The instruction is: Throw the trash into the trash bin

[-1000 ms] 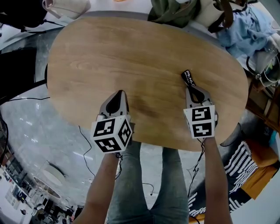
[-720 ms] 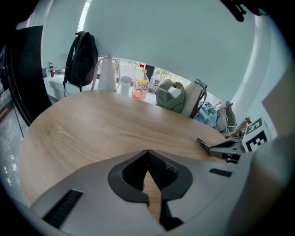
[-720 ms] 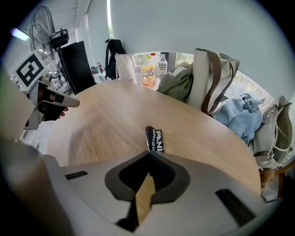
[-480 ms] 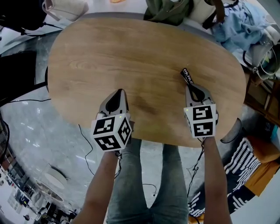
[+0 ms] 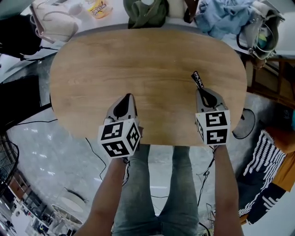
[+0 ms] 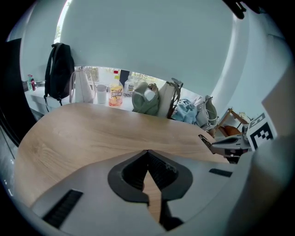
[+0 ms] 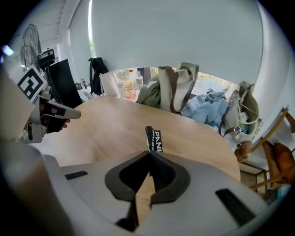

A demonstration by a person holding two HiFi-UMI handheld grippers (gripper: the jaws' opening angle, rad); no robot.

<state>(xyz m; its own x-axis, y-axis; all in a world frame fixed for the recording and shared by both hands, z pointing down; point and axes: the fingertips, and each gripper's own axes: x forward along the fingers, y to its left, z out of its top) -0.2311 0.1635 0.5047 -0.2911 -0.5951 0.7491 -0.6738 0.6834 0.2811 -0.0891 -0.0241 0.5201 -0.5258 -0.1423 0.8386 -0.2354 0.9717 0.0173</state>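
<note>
The right hand-held gripper pinches the wrapper over the table, likely for binning; the left hand-held gripper is clenched, empty

Tabletop: light wood, grain visible, matt, smooth. Wrapper clamped in the right gripper: thin black film, slight sheen, white print. Shells of it and of the left gripper are moulded in grey matt plastic; black ribbed pads are fitted inside. Marker cubes: matt white, black squares. Floor: polished, glossy, stone-look. Past the tabletop's far edge, creased blue cloth and an olive fabric bag are seen.
</note>
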